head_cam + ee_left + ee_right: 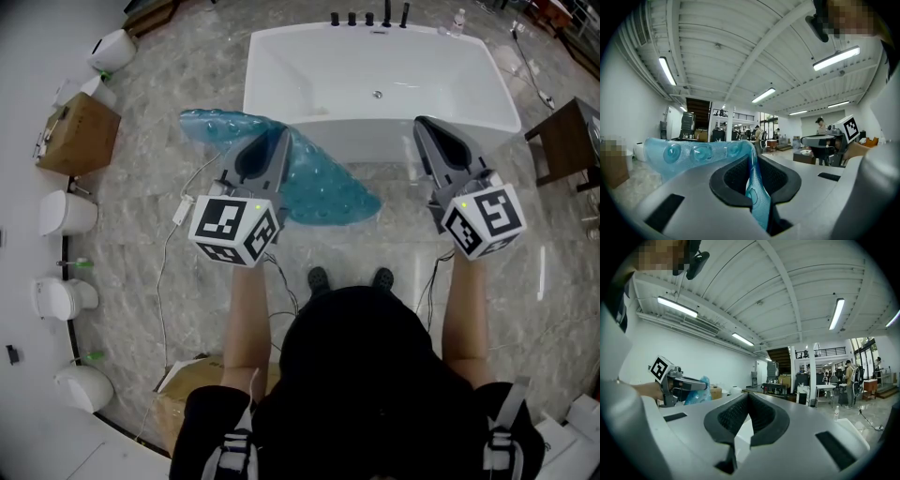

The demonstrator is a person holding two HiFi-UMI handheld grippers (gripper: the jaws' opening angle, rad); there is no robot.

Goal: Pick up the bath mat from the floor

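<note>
The bath mat (323,192) is translucent blue with round suction bumps, and it is off the floor in front of the tub. My left gripper (279,136) is shut on its edge. In the left gripper view the mat (693,152) runs out to the left and a fold of it is pinched between the jaws of the left gripper (751,158). My right gripper (424,127) is held level beside it, shut, with nothing in it. In the right gripper view its jaws (748,397) meet at the tips, and the mat (697,392) shows far left.
A white bathtub (281,56) stands just ahead on the marble floor. Toilets (66,214) and a cardboard box (80,131) line the left wall. A dark wooden table (567,141) is at the right. Cables trail near the person's feet, and another box (178,394) sits behind them.
</note>
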